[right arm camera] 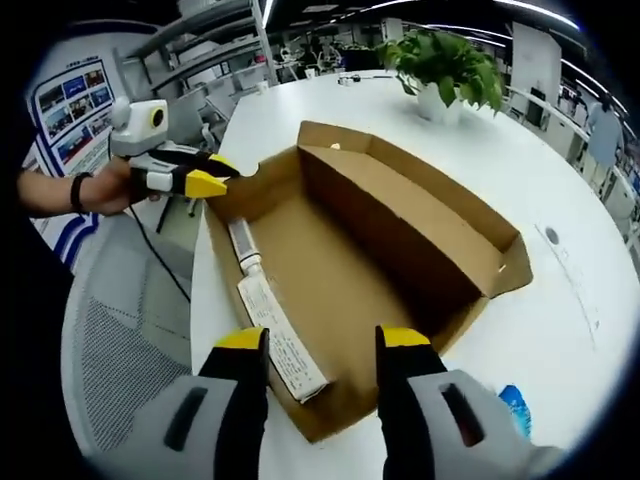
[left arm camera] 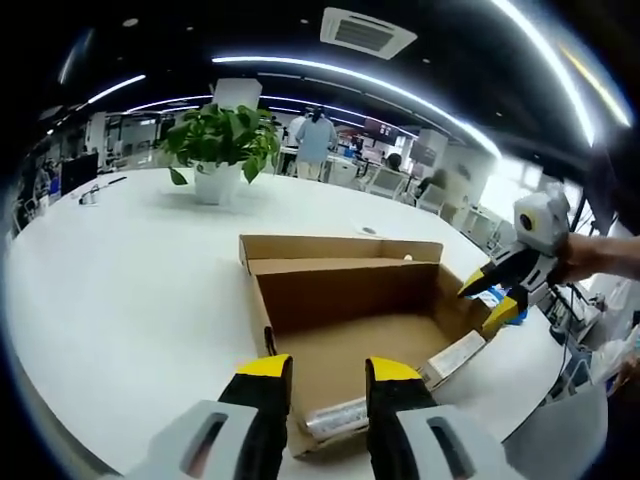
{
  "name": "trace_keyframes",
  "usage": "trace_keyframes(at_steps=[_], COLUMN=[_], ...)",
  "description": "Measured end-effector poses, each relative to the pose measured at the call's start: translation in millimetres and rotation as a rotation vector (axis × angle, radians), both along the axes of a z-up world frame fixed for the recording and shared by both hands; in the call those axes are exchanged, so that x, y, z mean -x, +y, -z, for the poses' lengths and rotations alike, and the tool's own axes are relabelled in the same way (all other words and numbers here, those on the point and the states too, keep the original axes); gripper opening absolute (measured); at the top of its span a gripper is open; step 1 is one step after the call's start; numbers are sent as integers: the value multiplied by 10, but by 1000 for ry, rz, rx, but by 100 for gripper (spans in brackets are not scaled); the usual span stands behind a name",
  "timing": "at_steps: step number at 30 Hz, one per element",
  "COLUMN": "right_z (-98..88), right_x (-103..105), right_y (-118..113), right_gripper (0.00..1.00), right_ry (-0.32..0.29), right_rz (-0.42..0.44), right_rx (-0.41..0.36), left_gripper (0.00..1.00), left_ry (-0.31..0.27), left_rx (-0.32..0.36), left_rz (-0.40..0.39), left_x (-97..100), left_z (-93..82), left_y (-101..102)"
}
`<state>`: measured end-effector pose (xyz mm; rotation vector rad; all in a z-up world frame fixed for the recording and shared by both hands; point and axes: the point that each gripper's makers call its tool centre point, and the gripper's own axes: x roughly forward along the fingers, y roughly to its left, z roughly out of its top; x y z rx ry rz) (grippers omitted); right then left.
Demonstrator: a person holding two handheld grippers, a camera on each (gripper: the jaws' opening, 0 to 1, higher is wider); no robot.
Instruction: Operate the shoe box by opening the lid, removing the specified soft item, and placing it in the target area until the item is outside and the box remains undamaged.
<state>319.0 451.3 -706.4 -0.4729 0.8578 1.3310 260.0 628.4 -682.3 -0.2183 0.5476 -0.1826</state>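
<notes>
An open brown cardboard shoe box [left arm camera: 340,300] [right arm camera: 400,240] lies on the white round table [left arm camera: 120,290], its lid [left arm camera: 340,248] folded back on the far side. Its floor is bare, save for a clear-wrapped tube [left arm camera: 335,418] [right arm camera: 243,245] along one end wall and a white printed label [left arm camera: 455,355] [right arm camera: 280,345] beside it. My left gripper [left arm camera: 328,368] stands open just over that end wall, above the tube. My right gripper [right arm camera: 322,340] hovers open over the opposite side's rim by the label. Each gripper also appears in the other's view: right gripper [left arm camera: 490,300], left gripper [right arm camera: 225,172].
A potted green plant [left arm camera: 222,140] [right arm camera: 445,60] stands at the table's far side. A small blue thing [right arm camera: 512,408] lies on the table beside my right jaw. A grey mesh chair [right arm camera: 110,340] sits off the table edge. People stand at desks [left arm camera: 315,140] beyond.
</notes>
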Motion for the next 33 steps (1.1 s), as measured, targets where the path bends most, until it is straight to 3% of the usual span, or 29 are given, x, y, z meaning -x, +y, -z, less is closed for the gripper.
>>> trace_keyframes(at_steps=[5,9,13,17,21,33], right_z=[114,186,275,352,341,287], right_x=[21,36,51,58,-44,-165], right_y=[106,181,258,299,277,143], right_gripper=[44,48,49,50,58,49], right_ry=[50,55,102,111,66,24], right_rz=[-41,-96,-94,-96,-71,-11], right_rx=[25,55,67,81,84,60], left_gripper=[29,30,30,30,30,29], left_ry=[-1,-4,-7,-7,-8,-8], left_rx=[1,3,9,15,14,10], left_rz=[-6,-9,-18,-23,-25,-25], left_x=[-2,-6,-17,-30,-39,-25], left_z=[-3,-2,1,17,21,2], left_y=[14,28,55,79,87,63])
